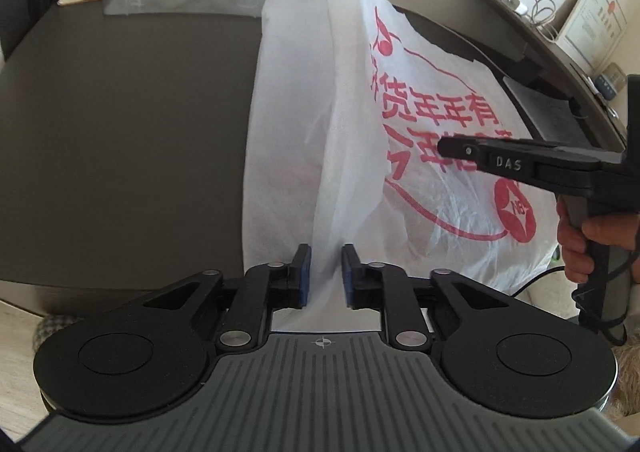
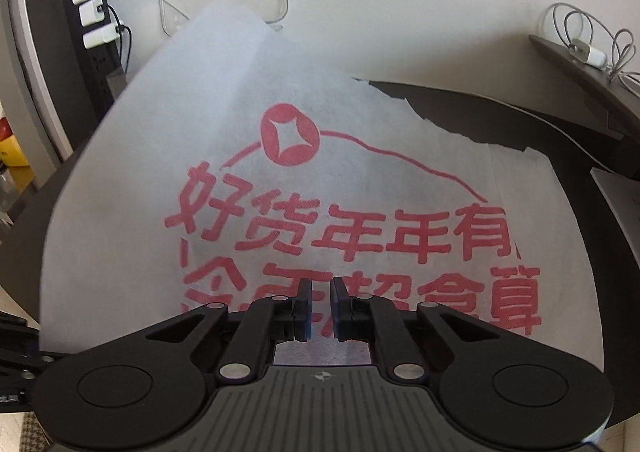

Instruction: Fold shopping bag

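While the left tool (image 1: 326, 276) stands parted around a hanging fold of the white bag (image 1: 360, 124), only its view shows the right tool (image 1: 452, 148) at three o'clock; right tool's narrow-gapped fingers meet red-printed film above the dark table (image 1: 120, 112), grip unclear.

The left tool (image 1: 326, 276) straddles a hanging fold of the white shopping bag (image 1: 352, 156), jaws apparently not fully closed, above the bench (image 1: 120, 132).
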A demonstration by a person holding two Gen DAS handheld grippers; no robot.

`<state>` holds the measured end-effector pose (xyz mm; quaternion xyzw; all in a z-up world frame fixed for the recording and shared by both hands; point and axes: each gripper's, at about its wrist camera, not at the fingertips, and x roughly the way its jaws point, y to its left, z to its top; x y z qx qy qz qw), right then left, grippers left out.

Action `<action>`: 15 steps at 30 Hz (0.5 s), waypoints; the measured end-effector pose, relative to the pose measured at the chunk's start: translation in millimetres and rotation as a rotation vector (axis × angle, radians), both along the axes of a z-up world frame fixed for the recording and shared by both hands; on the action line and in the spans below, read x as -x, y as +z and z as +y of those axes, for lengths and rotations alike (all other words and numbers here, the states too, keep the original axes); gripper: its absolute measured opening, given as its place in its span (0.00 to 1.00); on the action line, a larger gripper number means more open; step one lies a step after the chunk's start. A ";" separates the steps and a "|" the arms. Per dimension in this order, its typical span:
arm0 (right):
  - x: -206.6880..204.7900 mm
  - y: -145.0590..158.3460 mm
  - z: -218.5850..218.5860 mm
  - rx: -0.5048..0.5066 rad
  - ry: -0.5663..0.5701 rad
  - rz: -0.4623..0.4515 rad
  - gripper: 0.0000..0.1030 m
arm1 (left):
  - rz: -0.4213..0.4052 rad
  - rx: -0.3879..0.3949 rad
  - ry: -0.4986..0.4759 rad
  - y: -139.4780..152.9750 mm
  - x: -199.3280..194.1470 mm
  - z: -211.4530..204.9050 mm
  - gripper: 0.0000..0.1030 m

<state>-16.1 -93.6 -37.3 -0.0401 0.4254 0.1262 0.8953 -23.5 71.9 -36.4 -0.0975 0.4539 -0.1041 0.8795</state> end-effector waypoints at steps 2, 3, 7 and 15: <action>-2.0 -5.1 -2.6 0.001 -0.005 0.003 0.09 | -0.068 -0.057 0.027 14.6 7.9 6.2 0.52; -3.0 -4.9 -2.7 0.002 -0.006 -0.002 0.09 | -0.111 -0.067 0.027 21.6 11.0 8.7 0.54; -8.5 -3.4 -1.7 0.007 -0.011 -0.008 0.09 | -0.294 -0.077 -0.025 48.6 18.6 11.5 0.47; -6.1 2.2 -7.3 0.024 0.015 0.012 0.10 | -0.397 -0.078 -0.187 65.9 -15.6 -14.9 0.40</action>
